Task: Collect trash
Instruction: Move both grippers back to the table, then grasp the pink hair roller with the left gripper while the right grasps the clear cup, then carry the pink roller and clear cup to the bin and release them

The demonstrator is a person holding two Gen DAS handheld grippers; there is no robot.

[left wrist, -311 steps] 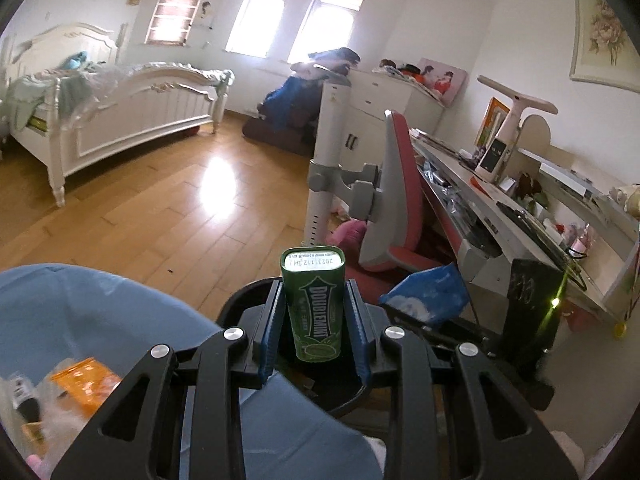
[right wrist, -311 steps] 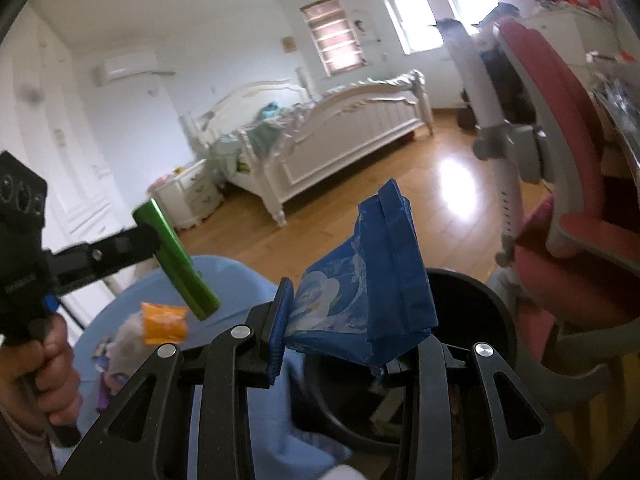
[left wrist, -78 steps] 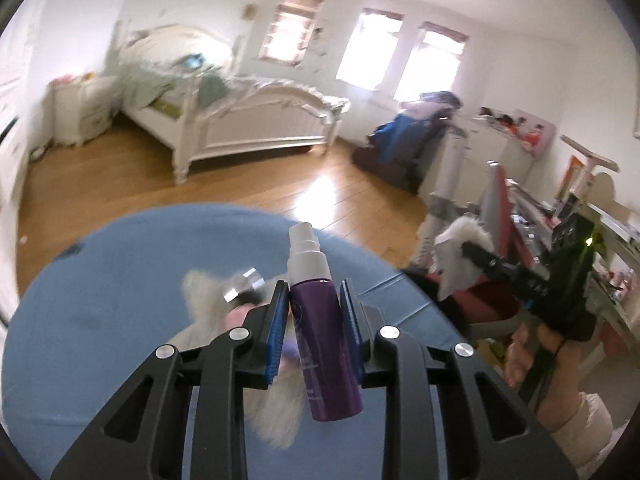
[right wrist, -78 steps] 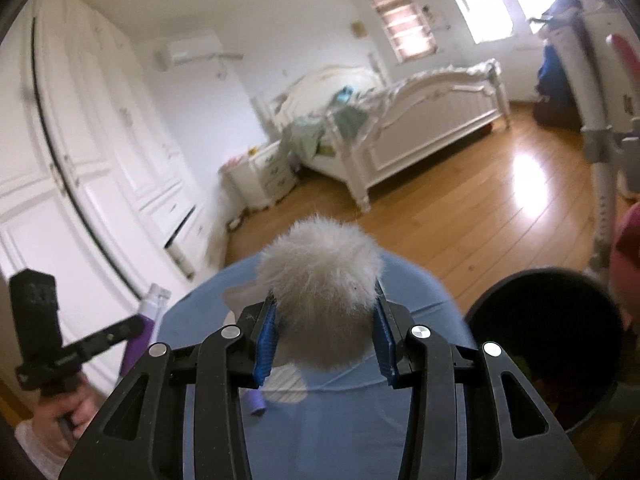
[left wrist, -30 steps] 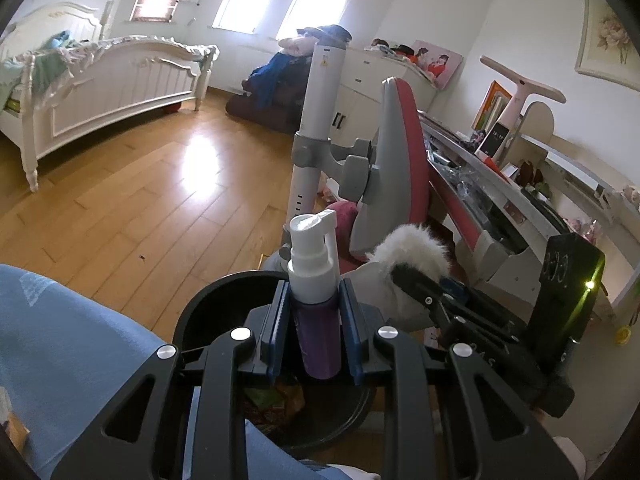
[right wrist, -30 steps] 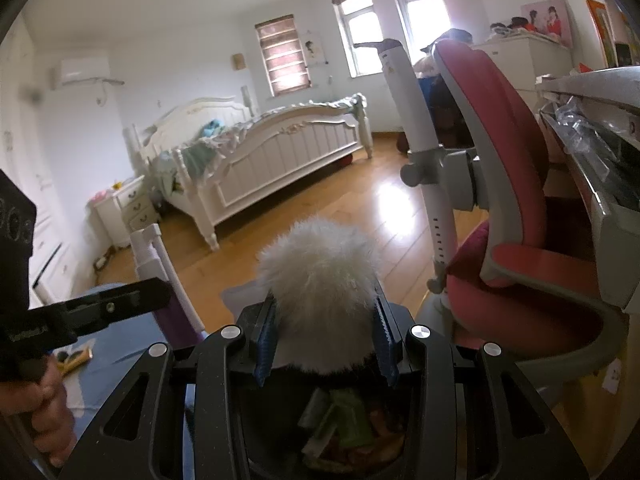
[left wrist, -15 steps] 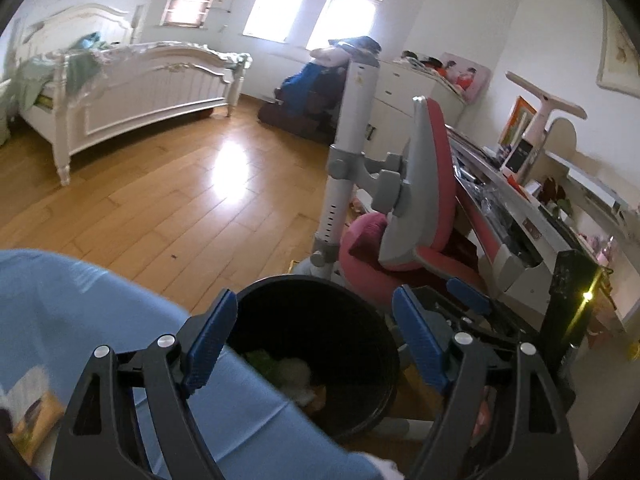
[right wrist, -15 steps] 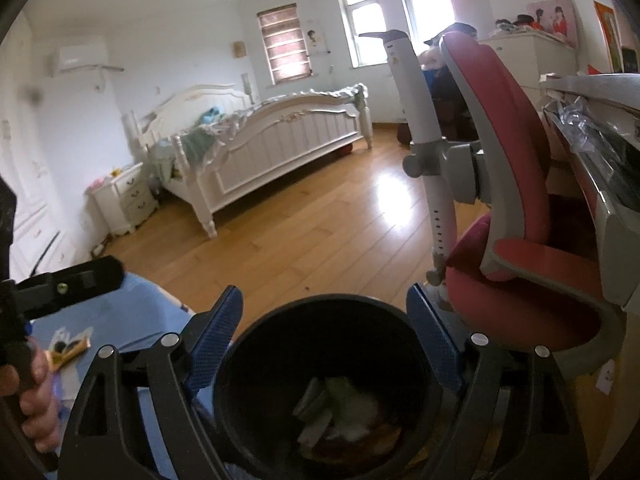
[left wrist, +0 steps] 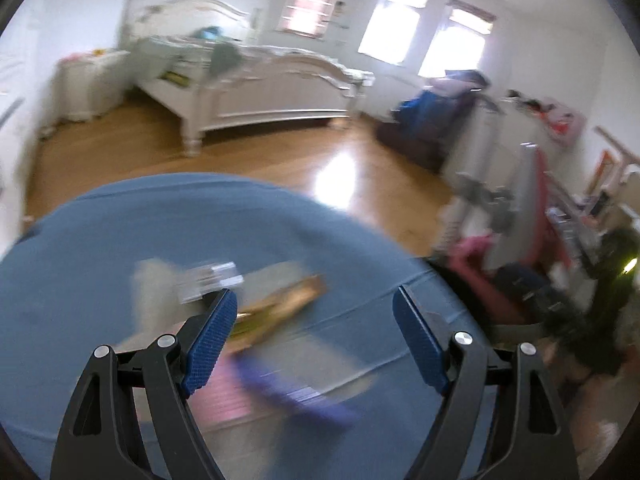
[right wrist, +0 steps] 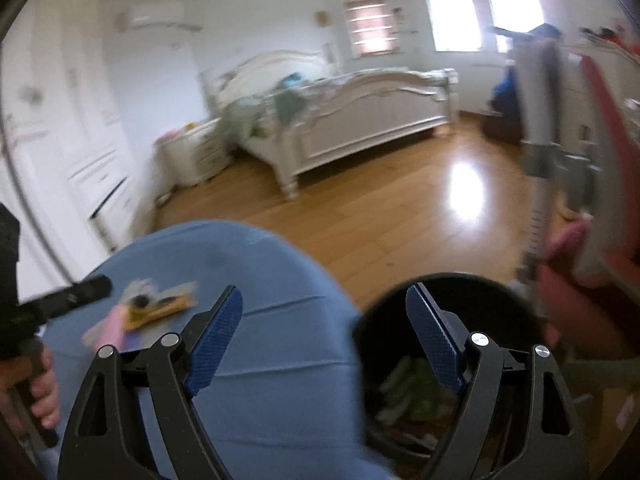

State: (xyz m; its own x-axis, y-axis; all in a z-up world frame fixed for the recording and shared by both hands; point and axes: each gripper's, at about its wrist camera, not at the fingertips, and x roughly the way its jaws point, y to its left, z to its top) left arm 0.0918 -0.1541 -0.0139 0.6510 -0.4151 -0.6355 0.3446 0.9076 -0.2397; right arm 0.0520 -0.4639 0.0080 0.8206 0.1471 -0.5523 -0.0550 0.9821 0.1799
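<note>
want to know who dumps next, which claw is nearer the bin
Right. The right claw hangs at the bin's rim, one finger over its mouth. The left claw is over the blue table, away from the bin.

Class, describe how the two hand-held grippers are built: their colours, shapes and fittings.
The left gripper and right gripper match: two black plastic fingers with triangular cut-outs, silver round bolt heads at the joints, and flat blue textured pads. In the right wrist view the left one's black handle is gripped by a hand; no sleeve shows.
</note>
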